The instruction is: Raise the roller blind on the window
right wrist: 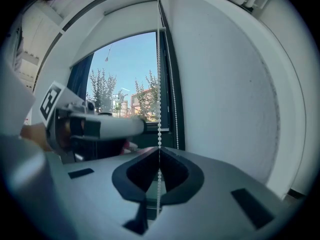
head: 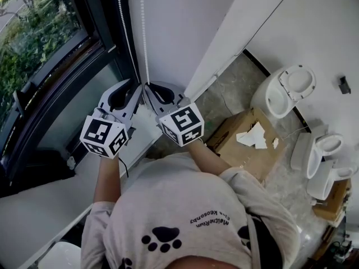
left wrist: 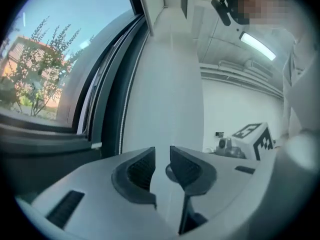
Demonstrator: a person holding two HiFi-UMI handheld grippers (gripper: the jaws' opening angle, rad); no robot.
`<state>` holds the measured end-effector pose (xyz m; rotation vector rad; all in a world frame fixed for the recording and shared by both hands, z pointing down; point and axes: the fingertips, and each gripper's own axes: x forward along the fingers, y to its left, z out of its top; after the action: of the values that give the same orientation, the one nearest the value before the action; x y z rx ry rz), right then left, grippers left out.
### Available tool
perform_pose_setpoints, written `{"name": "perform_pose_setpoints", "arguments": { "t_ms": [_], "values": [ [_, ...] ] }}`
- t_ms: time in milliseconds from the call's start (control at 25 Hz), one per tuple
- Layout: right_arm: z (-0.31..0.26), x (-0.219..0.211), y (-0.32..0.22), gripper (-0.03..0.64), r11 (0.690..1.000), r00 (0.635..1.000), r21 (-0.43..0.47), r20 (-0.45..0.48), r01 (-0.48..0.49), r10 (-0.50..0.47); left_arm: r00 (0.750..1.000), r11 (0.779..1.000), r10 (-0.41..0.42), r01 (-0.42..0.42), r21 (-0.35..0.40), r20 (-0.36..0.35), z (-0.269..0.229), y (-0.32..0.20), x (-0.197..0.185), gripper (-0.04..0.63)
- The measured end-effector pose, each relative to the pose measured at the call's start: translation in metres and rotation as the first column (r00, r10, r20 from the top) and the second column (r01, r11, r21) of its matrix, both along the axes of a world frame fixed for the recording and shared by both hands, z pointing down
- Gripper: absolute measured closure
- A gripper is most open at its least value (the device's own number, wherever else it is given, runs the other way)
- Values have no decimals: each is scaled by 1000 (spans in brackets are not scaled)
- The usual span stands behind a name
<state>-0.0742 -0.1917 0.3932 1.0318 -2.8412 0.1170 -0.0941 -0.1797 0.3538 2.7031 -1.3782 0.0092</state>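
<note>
At the upper left of the head view, the window (head: 39, 43) shows trees through bare glass. Just right of its dark frame, 2 strands of the bead chain (head: 145, 32) hang straight down the white wall (head: 185, 21), so the chain's long axis is vertical.

The left tongs (head: 133, 89) sit just left of the right-hand strand. Their jaws stand a little apart with only wall between them, and they hold nothing. The right tongs (head: 150, 89) meet that strand from the right and are closed on it.

The coming move turns on this: the chain lies immediately right of the left tongs. A small sideways shift should bring a strand between the open jaws for the next pull.

The left gripper view puts the left tongs (left wrist: 161, 154) against blank wall, with a beaded strand (left wrist: 123, 114) off to their left by the frame.

Only the right gripper view shows the grip. There the right tongs (right wrist: 159, 151) pinch the beads (right wrist: 159, 84), and the left gripper's tip nearly touches the same strand further up. A pale bar (right wrist: 131, 7) arcs across the window's top. It is possibly the roller blind's bottom rail, already high, but I cannot tell.
</note>
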Motion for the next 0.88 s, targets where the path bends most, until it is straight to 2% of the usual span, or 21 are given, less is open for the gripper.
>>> {"name": "perform_pose_setpoints", "arguments": {
  "t_ms": [160,440,720,880],
  "values": [
    [0,-1,-1,607,1000,1000,1,-1,2,-2,999,996,51,-52,76,14,-50,-3,10,500],
    [1,-5,1,607,1000,1000,3,-5,8,-8,994,983,106,-107,149,14,-108,-14,23,503],
    [0,-6,1,607,1000,1000,11,-11,5,-5,995,980,89,-97,173,54,-125,-21,29,581],
    [2,-5,-1,607,1000,1000,10,-10,-1,1,997,982,82,-81,169,3,-123,-18,29,586]
  ]
}}
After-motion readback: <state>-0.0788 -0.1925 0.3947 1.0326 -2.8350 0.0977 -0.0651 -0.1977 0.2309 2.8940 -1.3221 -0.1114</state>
